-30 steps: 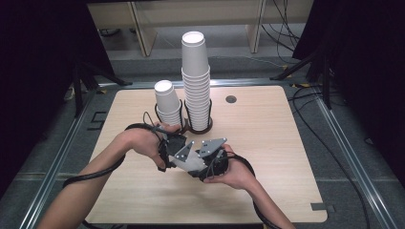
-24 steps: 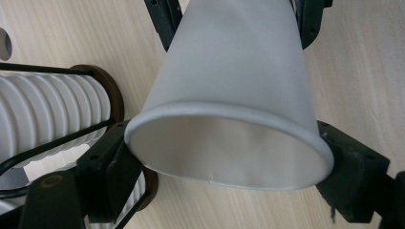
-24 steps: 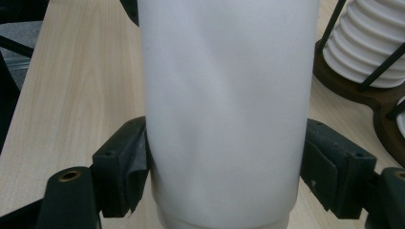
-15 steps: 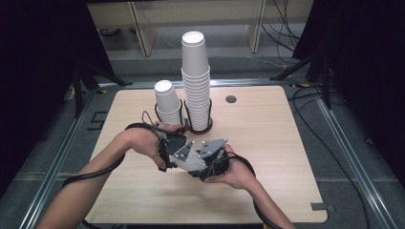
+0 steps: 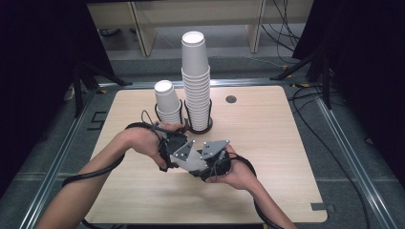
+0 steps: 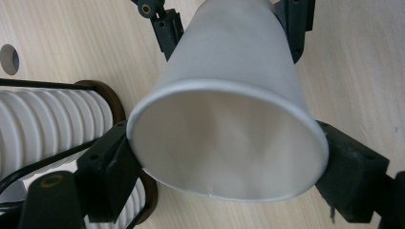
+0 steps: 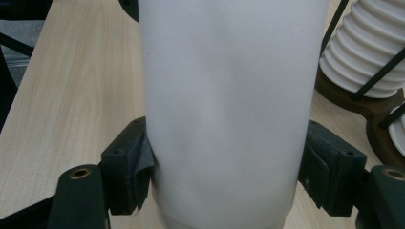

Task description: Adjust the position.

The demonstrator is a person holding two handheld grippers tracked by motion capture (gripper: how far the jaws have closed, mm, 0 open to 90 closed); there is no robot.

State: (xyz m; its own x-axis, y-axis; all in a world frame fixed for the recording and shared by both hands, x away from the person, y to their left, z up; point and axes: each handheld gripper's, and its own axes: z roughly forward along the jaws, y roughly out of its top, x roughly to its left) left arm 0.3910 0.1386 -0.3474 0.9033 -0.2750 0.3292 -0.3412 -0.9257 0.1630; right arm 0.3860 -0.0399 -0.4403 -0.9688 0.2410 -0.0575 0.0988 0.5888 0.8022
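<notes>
Nothing has shifted since a second ago: both hands sit in the same spot at the centre of the high view, just in front of the two cup stacks. The left gripper (image 6: pixel 224 157) is clamped on the rim end of a white paper cup (image 6: pixel 229 119), and the right gripper (image 7: pixel 224 169) is clamped on the same cup's wall. No writing can be read on the cup. The left gripper view shows the cup's open mouth; the right gripper view shows its plain side, with the tall stack (image 5: pixel 196 81) in a wire holder at upper right.
</notes>
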